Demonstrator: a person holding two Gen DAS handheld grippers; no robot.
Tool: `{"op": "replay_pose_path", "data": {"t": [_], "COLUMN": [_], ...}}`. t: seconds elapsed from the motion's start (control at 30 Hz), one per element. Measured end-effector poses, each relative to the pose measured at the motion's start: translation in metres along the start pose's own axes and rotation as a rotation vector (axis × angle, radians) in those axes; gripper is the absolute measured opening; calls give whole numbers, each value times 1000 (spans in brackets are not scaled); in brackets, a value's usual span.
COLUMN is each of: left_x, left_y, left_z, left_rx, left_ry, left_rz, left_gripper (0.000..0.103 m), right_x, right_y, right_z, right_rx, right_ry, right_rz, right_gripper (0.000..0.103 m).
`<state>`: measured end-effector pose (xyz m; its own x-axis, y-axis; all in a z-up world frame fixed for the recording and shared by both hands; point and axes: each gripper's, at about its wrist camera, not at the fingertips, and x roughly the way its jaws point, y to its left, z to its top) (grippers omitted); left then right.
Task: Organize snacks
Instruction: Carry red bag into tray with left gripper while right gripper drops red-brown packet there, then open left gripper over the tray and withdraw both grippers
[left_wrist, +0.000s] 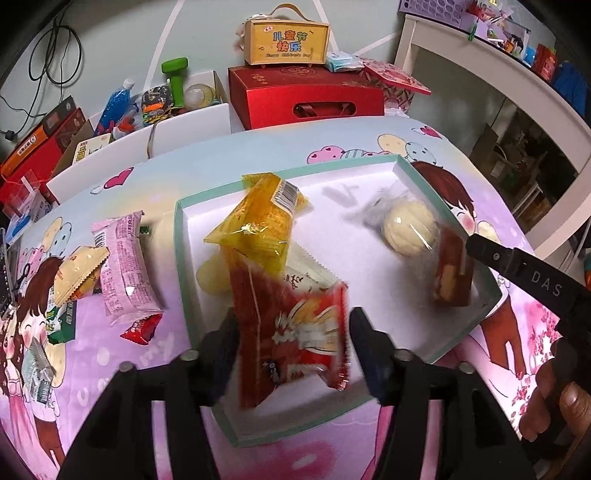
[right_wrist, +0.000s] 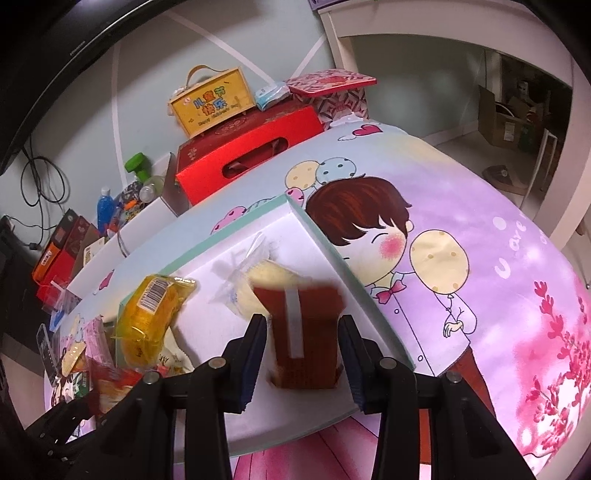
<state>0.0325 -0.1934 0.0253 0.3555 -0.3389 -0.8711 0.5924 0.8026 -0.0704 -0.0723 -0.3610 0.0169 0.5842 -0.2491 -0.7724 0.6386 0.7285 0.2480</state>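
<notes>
- The left gripper (left_wrist: 291, 343) has its fingers spread, with the red snack packet (left_wrist: 295, 332) between them; the packet is blurred and a gap shows on its right side, so it looks let go rather than pinched, dropping over the near-left part of the shallow white tray (left_wrist: 369, 273).
- The right gripper (right_wrist: 303, 354) brackets a brown wrapped cake (right_wrist: 304, 336) standing at the tray's near-right edge; the fingers are apart with slivers of space on both sides, though blur makes contact hard to rule out.
- Both items hang over the tray because that is where the snacks are being gathered: a yellow packet (left_wrist: 258, 225) with a barcode and a pale round bun in clear wrap (left_wrist: 406, 232) already lie inside.
- Left of the tray, on the cartoon tablecloth (left_wrist: 480, 332), a pink packet (left_wrist: 123, 262) and other small packs wait unsorted.
- Readable writing: "DAS" on the right gripper's finger in the left view; "儿童节快乐" on the yellow gift box (left_wrist: 288, 40) beyond the far edge.
</notes>
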Motion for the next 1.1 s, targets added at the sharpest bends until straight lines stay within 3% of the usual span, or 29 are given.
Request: {"op": "replay_pose_path", "data": {"t": [0.3, 0.33, 0.37, 0.43, 0.5, 0.57, 0.63, 0.77, 1.1], "left_x": [-4, -4, -5, -5, -5, -4, -3, -4, -5], "left_y": [10, 11, 14, 20, 29, 43, 53, 68, 80], "left_z": [0, 1, 1, 2, 3, 2, 1, -1, -4], "left_rx": [-33, -40, -49, -77, -121, -177, -209, -248, -284], "left_ry": [-6, -9, -12, -17, -23, -29, -37, -58, -78], "left_rz": [14, 14, 13, 7, 3, 9, 27, 78, 63], "left_gripper": [67, 67, 67, 74, 88, 91, 92, 93, 94], "right_x": [3, 4, 4, 6, 7, 9, 12, 12, 11], "right_y": [-1, 0, 0, 1, 3, 3, 4, 8, 19], "right_z": [-1, -1, -1, -1, -1, -1, -1, -2, -3], "right_rx": [5, 2, 0, -7, -19, -22, -28, -55, -112], "right_ry": [18, 21, 22, 24, 23, 27, 30, 14, -31], "right_rz": [-9, -11, -14, -29, -33, -29, -36, -42, -11], "right_gripper": [46, 51, 63, 75, 83, 97, 103, 103, 103]}}
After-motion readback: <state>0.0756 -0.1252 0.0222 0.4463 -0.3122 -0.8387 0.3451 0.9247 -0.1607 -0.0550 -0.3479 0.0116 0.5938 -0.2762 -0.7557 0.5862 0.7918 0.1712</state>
